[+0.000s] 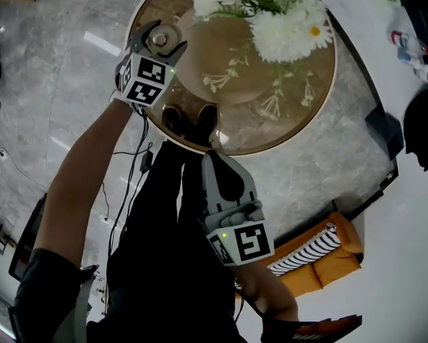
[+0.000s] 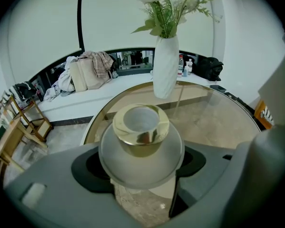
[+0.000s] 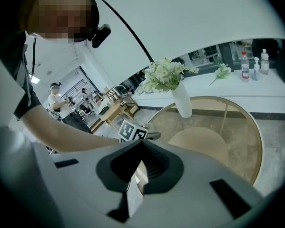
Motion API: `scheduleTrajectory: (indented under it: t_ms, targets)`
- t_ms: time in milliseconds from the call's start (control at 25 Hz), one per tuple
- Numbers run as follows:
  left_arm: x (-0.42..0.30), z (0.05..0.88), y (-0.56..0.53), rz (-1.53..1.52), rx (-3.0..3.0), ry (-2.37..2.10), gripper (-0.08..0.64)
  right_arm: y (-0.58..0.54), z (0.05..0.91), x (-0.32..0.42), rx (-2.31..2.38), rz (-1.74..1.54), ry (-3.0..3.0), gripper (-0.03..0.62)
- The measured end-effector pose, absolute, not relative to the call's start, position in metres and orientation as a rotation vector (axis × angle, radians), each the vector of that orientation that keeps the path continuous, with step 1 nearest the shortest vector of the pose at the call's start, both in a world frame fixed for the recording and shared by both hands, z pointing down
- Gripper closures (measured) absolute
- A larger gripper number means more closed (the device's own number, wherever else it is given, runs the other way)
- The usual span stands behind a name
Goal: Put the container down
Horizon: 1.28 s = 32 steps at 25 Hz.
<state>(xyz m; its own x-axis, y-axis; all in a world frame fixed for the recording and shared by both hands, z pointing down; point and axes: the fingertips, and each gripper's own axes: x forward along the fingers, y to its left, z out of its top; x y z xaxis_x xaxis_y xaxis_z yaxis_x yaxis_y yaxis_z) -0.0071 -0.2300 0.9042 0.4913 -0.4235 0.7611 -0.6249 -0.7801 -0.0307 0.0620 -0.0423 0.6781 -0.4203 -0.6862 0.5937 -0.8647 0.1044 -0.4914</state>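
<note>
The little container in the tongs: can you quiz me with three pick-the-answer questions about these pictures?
1. Where is the container?
A on the floor
B between the left tongs
C inside a vase

2. What colour is its rim?
A gold
B red
C blue

3. How are the right tongs?
A gripping flowers
B wide open
C shut, empty

Answers: B, the left tongs clamp its frosted body. A, the rim shines gold. C, their pads meet with nothing between them.
</note>
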Motion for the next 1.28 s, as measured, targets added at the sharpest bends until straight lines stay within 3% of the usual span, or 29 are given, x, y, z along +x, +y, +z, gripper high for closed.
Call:
scheduleTrajectory:
  t_ms: [440, 720, 1160, 1280]
  targets:
    - [-0.015, 0.898, -0.225, 1.073, 2.410, -0.872, 0.215, -0.048, 0.671, 0.062, 1.561, 1.176, -2.161, 0.586]
    - [-0.063, 0.864, -0.182, 0.997, 2.296, -0.953, 0.215, -0.057, 0.643, 0.052, 1.552, 1.116, -2.215, 0.586]
    - [-0.093, 0.713, -0.072, 0.809, 2.185, -0.946, 0.218, -0.071, 0.555, 0.047, 1.558, 0.932, -2.320, 0.586]
    - [-0.086, 0.648, -0.062, 0.671, 2.239, -0.964, 0.313, -0.067, 0.531, 0.051, 1.573, 0.876, -2.339, 0.586]
